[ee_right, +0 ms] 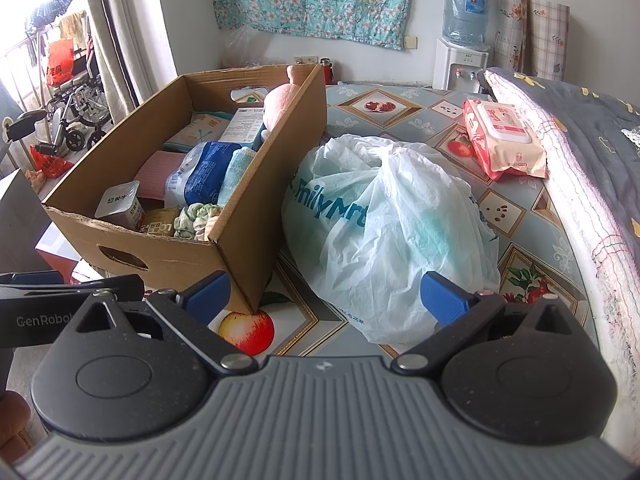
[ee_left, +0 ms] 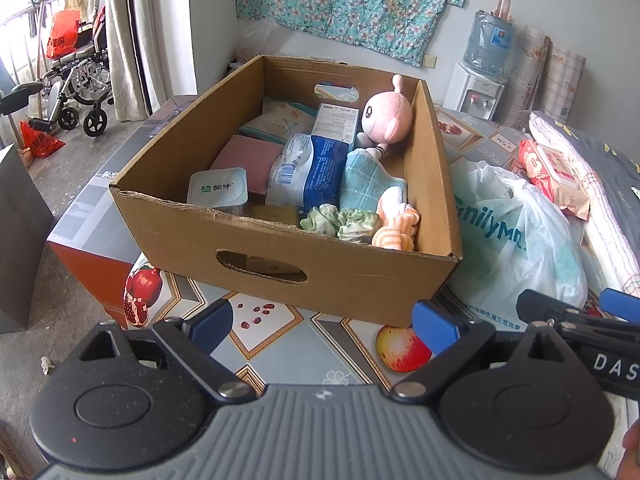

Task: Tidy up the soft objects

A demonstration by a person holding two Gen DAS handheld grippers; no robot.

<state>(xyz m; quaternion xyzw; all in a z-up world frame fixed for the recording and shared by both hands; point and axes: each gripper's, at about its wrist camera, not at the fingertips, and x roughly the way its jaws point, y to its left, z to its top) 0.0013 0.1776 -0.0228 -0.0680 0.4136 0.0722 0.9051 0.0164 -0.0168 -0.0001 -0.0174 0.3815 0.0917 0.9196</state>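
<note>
Both tools (ee_left: pixel 323 327) (ee_right: pixel 325 300) agape, empty, short of cardboard box (ee_left: pixel 360 280) (bag (ee_right: pixel 384 232) alongside)

Floral cloth (ee_left: pixel 352 0) on white wall

Matt cardboard box (ee_left: pixel 360 280), crinkly plastic bag (ee_right: pixel 400 220)
</note>
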